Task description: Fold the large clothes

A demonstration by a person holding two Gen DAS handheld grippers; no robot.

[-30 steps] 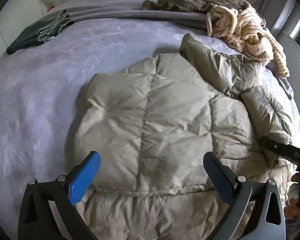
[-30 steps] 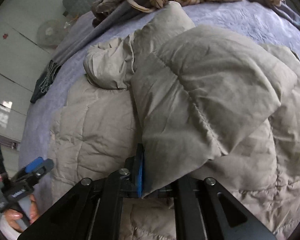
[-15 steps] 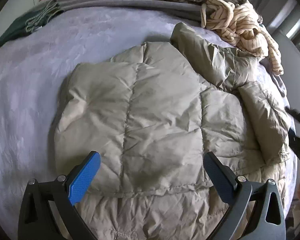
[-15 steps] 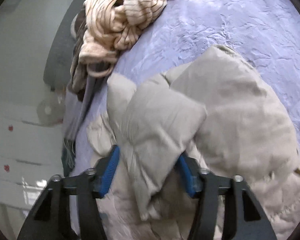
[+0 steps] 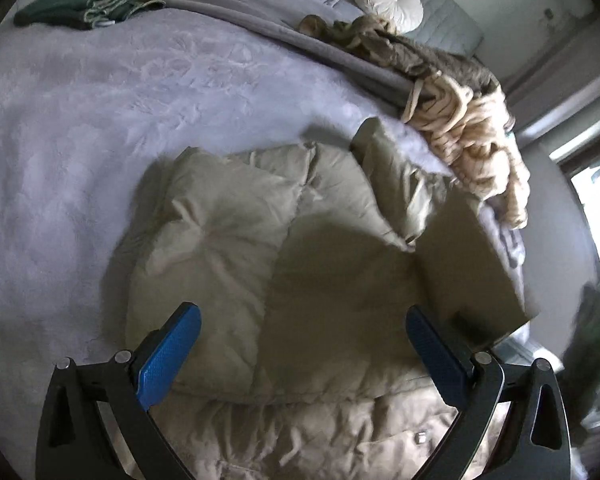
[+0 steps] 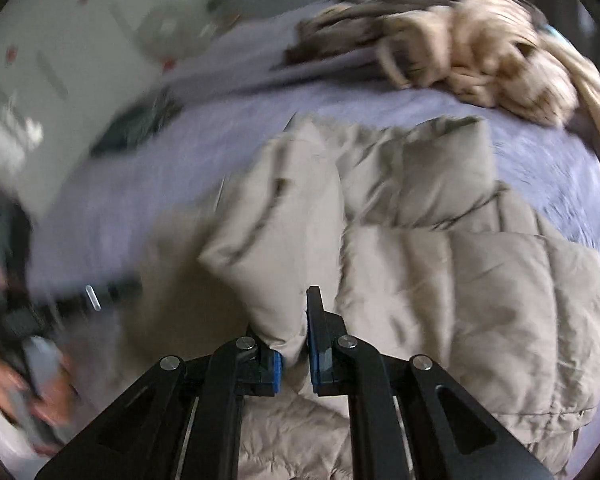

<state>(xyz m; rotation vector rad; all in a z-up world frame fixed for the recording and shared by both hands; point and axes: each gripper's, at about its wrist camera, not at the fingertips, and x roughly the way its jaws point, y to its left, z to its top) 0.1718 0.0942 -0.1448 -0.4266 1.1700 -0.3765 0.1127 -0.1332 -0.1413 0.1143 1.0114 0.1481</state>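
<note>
A beige quilted puffer jacket lies spread on the lavender bed; it also shows in the right wrist view. My left gripper is open and empty, hovering over the jacket's lower body. My right gripper is shut on the jacket's sleeve and holds it lifted over the jacket body. In the left wrist view the lifted sleeve hangs at the right, casting a shadow on the jacket. The right wrist view is motion-blurred.
A heap of striped cream and brown clothes lies at the bed's far right. A folded dark green blanket sits at the far left, a round white cushion at the headboard. The lavender bedspread extends left of the jacket.
My right gripper closed on the sleeve and swung it up and leftward over the jacket body. My left gripper stayed open, pulling back slightly so more of the bed shows.
</note>
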